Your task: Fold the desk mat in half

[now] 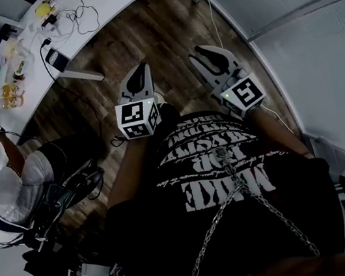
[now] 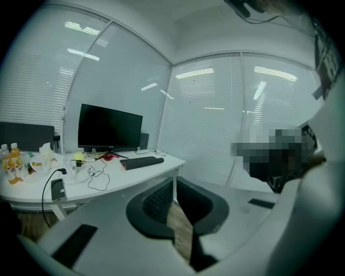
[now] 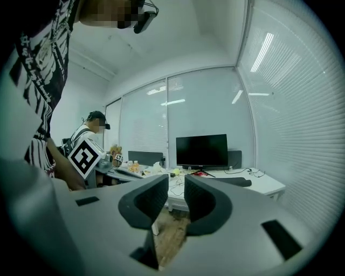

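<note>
Head view cuts the table (image 1: 102, 17) off at the top edge. Only its near part shows, with cables (image 1: 81, 14) and bottles (image 1: 11, 95). The wearer's black printed T-shirt (image 1: 219, 178) fills the lower half. A second person (image 1: 16, 188) sits at the table's left end, partly clipped by the frame edge.

Location of the desk mat (image 2: 141, 161): it's probably the dark roll lying on the table just right of the monitor (image 2: 109, 128) stand. It's small and shows only in the gripper views, so I'm not certain. It's well apart from both grippers.

Pose: both grippers are held out in front of the torso, side by side over the wood floor (image 1: 160, 30). They point toward the table, close to level and slightly nose-down.

- The left gripper (image 1: 141, 73) has its jaws closed tip to tip, with nothing in them.
- The right gripper (image 1: 211, 54) has its jaws partly apart. There's a clear gap with floor and table visible through it, and it's empty.
</note>
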`<state>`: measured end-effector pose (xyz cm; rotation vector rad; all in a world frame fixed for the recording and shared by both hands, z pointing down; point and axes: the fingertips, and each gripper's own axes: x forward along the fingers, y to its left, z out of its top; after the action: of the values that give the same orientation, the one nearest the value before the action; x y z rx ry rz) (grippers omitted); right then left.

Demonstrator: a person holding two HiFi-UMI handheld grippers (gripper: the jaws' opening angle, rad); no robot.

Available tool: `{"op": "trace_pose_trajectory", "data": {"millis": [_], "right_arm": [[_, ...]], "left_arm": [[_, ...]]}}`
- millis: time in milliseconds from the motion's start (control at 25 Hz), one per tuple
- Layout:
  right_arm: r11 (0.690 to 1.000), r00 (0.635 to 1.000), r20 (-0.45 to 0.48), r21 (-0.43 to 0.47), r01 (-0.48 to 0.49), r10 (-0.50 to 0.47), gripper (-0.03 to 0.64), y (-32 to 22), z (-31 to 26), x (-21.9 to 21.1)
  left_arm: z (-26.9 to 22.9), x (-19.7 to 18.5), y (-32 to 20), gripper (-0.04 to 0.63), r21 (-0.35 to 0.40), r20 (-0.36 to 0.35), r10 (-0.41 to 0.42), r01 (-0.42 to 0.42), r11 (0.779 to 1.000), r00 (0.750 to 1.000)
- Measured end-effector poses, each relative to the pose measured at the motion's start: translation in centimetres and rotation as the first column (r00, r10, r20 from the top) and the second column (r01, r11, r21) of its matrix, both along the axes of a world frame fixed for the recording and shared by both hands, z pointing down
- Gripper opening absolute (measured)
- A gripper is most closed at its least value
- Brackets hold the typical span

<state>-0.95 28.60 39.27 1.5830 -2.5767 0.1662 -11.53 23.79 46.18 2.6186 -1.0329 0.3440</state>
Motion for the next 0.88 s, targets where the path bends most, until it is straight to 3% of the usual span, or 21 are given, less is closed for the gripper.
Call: {"op": "trace_pose_trajectory", "data": {"millis": [600,880], "right_arm": [[0.999,0.998,-0.048,-0.034,-0.035,0.033,0.07,-9.5,-0.1,-2.5],[0.989,0.99,-0.065,-0.069,-0.129,0.124,0.012,-13.0,0.4,-3.2]], "left_arm": [[-0.4,-2.1,-9.3,0.008,-0.032,-0.019,0.037,-0.038,0.999,0.999],[-0.3,-3.7,-13.0,0.008,-0.028,-0.041,0.069,-0.07,0.997,0.997]]}}
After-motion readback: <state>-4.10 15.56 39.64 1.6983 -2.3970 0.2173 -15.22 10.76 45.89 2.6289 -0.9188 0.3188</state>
